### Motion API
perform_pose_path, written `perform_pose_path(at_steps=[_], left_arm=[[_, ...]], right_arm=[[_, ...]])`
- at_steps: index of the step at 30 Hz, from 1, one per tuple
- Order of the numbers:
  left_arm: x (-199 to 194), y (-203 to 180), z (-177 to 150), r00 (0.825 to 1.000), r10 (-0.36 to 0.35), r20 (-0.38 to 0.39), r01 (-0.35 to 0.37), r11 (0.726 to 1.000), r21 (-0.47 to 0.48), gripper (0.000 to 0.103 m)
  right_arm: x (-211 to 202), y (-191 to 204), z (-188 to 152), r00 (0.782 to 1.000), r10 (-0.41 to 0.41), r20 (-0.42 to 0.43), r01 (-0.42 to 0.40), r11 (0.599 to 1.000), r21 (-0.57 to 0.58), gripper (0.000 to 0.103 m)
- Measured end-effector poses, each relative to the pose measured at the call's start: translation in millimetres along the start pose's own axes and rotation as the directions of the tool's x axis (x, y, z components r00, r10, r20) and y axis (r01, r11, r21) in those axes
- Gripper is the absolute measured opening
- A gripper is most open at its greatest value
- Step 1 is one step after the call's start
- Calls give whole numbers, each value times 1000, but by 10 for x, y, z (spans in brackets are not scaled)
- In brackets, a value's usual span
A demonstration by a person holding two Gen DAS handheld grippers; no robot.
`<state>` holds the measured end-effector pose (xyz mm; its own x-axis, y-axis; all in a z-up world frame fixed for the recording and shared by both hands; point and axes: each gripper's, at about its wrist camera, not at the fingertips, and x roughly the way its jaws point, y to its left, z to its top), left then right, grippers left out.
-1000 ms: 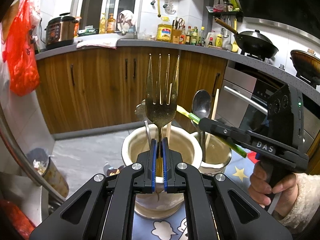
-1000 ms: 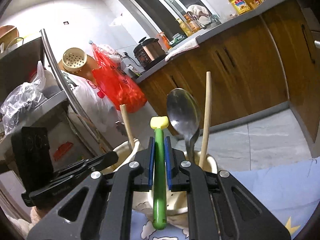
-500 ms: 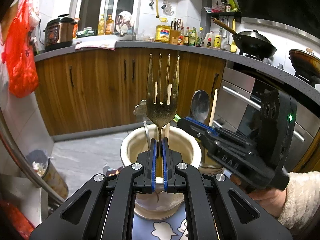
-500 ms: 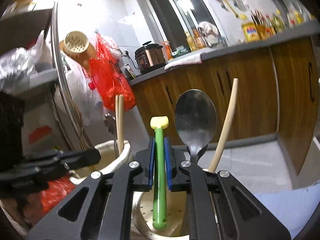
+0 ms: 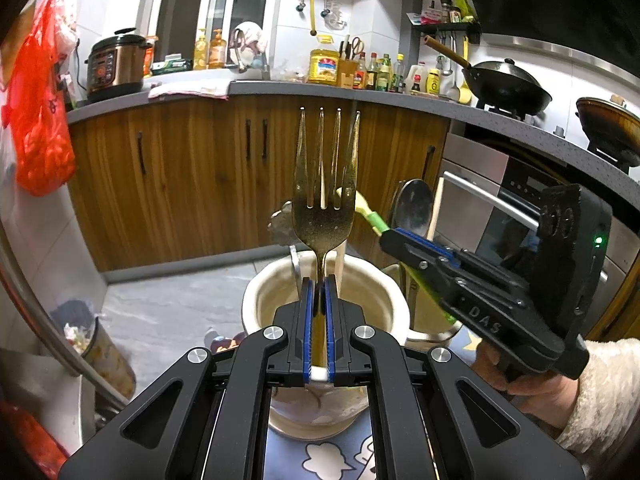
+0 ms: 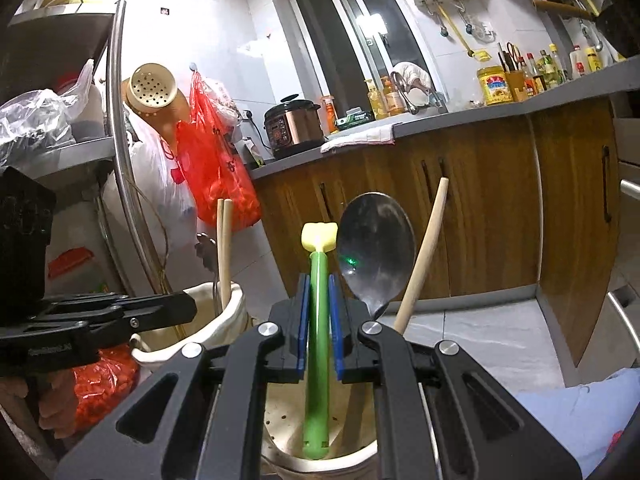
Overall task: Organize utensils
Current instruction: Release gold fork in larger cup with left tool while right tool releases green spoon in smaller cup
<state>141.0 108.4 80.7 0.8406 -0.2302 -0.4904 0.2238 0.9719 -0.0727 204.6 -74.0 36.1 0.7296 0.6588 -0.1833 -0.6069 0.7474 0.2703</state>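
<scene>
In the left wrist view my left gripper [image 5: 319,300] is shut on the neck of a brass-coloured fork [image 5: 324,208], tines up, over a cream ceramic holder [image 5: 256,300] with a chopstick and a small utensil inside. To its right my right gripper [image 5: 390,236] comes in slanted, shut on a green utensil with a yellow end [image 5: 362,208]. In the right wrist view my right gripper [image 6: 319,304] clamps that green utensil [image 6: 318,320], whose lower end hangs inside a second cream holder [image 6: 280,432]. A steel spoon [image 6: 376,248] and a wooden chopstick [image 6: 424,256] stand in that holder.
The holders stand on a light blue cartoon-print cloth [image 5: 328,460]. Wooden cabinets [image 5: 180,176] under a grey counter run behind, with an oven [image 5: 480,216] to the right. A metal shelf post [image 6: 120,152] and a red bag [image 6: 216,164] stand left; a bin [image 5: 100,352] sits on the floor.
My right gripper has rolled and tipped, so the green utensil's lower end now hangs inside the second holder instead of in front of it. The fork and left gripper have not moved.
</scene>
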Motion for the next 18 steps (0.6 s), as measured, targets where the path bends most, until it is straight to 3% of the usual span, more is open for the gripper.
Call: perform_pose_path(at_steps=[6, 18], left_arm=[[3, -5, -15, 1000, -5, 0, 5, 1000, 2, 6], [-32, -14, -29, 1000, 12, 5, -12, 1000, 2, 6]], right_arm=[[-165, 54, 19, 1000, 11, 4, -11, 1000, -29, 10], [-198, 75, -144, 997, -6, -80, 2, 999, -46, 10]])
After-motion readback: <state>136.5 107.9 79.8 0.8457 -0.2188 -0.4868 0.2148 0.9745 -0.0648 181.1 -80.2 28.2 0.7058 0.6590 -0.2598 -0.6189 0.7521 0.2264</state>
